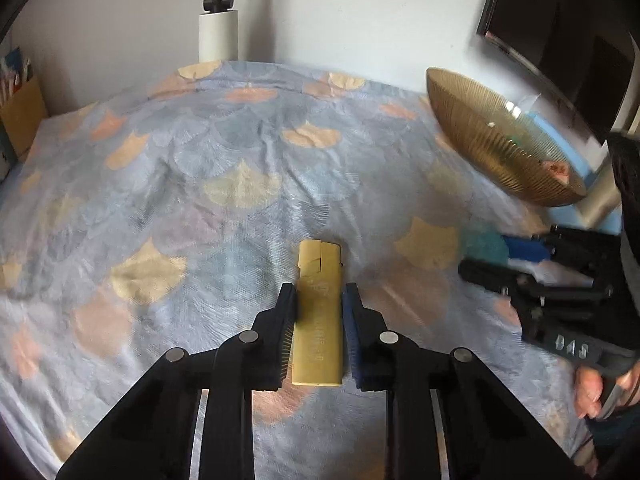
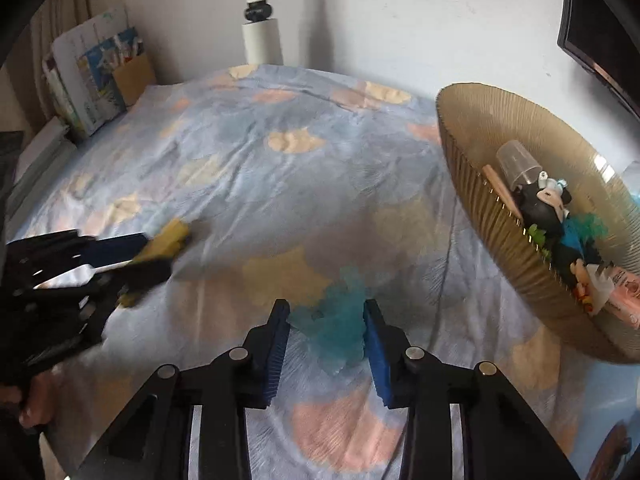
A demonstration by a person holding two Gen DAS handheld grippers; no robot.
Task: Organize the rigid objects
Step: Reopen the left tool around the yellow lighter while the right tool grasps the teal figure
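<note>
- Yellow block [image 1: 319,312], long and flat, lies on the bedspread [image 1: 240,152] well to the left of the gold ribbed bowl [image 2: 500,184], and the left gripper [image 1: 319,332] has its fingers closed flat against the block's two long sides.
- Teal piece [image 2: 340,324], translucent and blurred, sits on the cloth between the bowl and the yellow block, nearer the bowl; the right gripper [image 2: 326,344] has its blue pads on either side of it, narrowly parted, and whether they press on it cannot be told.
- The bowl rests on the right part of the bed and holds a clear plastic cup [image 2: 518,162], a black-and-white cartoon figure [image 2: 548,200], a pinkish stick and other small toys.
- The bedspread is pale blue with peach and cream fan shapes, and is wrinkled.
- Behind the bowl's left, a white pole with a black clamp [image 1: 218,0] stands against the white wall.
- Far left of the bowl, books and a brown envelope [image 2: 132,72] lean at the bed's edge.
- A dark screen [image 1: 560,32] hangs above the bowl.
</note>
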